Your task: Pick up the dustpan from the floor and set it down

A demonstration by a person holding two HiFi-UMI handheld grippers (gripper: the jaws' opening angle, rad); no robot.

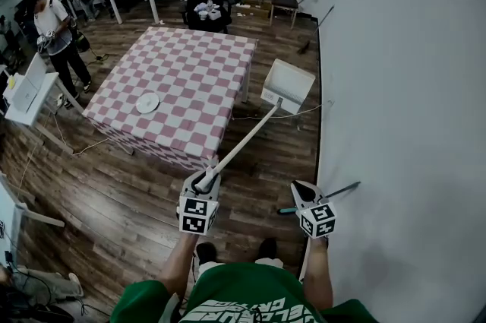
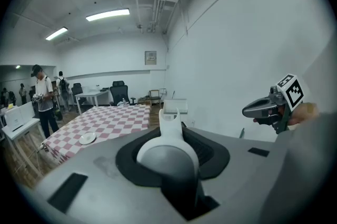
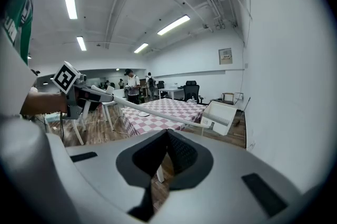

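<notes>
Left gripper [image 1: 205, 183] clamps the long-handled white plastic dustpan [image 1: 288, 86], its pan mid-frame between pink-checked table [image 1: 182, 78] edge and white wall [image 1: 402, 86]; right gripper [image 1: 302, 191] closed, empty

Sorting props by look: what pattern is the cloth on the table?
Pink-and-white checked fabric tablecloth; clearest in the head view.

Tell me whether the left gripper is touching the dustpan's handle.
Touching. The left gripper is clamped on the dustpan handle, seen plainly in the left gripper view.
</notes>
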